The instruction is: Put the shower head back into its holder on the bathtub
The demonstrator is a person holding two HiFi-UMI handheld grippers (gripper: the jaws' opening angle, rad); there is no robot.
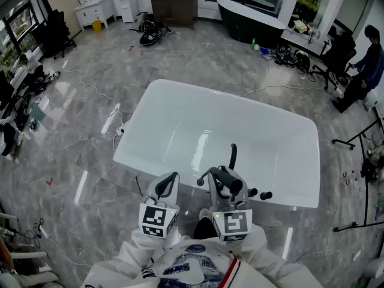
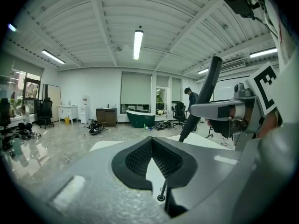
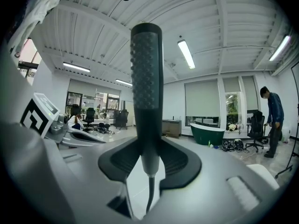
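Note:
The white bathtub [image 1: 139,122] fills the middle of the head view, and both grippers hover at its near rim. My right gripper [image 1: 227,185] [image 3: 148,146] is shut on the shower head [image 1: 233,156] [image 3: 145,69]. It is a dark stick-shaped handset with a dotted face, held upright, and its hose [image 3: 149,190] hangs below the jaws. Two black knobs [image 1: 259,194] sit on the rim just right of this gripper. My left gripper [image 1: 167,186] [image 2: 151,141] is to its left, shut with nothing between its pads. The left gripper view shows the shower head [image 2: 205,92] standing to its right.
At the back of the room are a dark green bathtub [image 1: 249,23] and a dark cabinet [image 1: 174,8]. A person [image 1: 366,65] stands at the far right near chairs and cables. Black stands [image 1: 360,143] are on the floor right of the tub, and a white cable [image 1: 111,110] on its left.

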